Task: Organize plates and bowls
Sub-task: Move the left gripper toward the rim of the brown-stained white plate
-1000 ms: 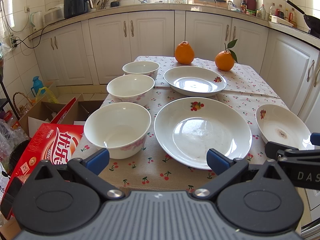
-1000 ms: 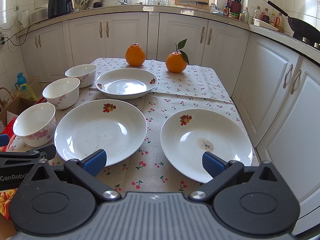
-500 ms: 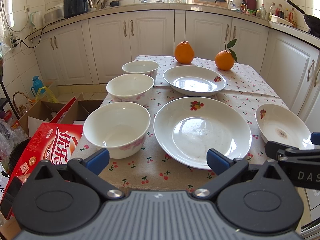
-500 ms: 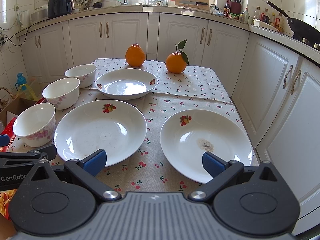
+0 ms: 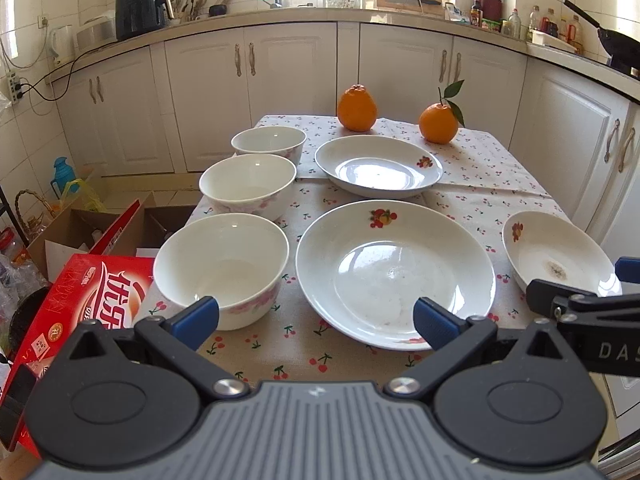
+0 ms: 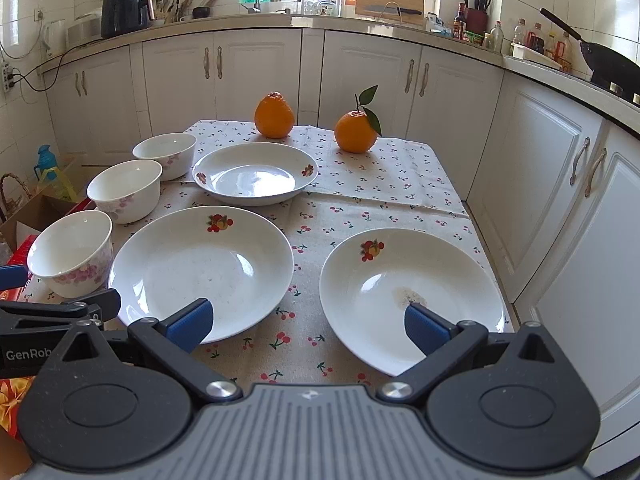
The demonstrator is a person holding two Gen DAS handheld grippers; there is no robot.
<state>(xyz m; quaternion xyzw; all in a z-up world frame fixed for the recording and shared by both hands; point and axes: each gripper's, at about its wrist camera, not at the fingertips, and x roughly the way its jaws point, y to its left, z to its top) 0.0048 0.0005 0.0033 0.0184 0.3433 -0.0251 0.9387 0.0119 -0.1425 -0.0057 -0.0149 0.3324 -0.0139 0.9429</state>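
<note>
Left wrist view barely changes from a second ago: left gripper (image 5: 314, 316) and right gripper (image 6: 306, 322) stay spread, empty; nearest bowl (image 5: 222, 268) sits untouched just left of large plate (image 5: 394, 272), so organizing hasn't begun.

Readable lettering: two gripper bodies and one red carton.

In the left wrist view, the white letters "DAS" stand on the black body of the right gripper (image 5: 600, 304) at the right edge, the word cut off by the frame. In the right wrist view, "GenRob" stands in white on the black body of the left gripper (image 6: 52, 312) at the left edge, partly hidden behind the near gripper. The red carton (image 5: 76, 320) beside the worktop carries large white Chinese characters, "优乐" legible and the rest cut off, along with smaller print and a code square too small to read.
</note>
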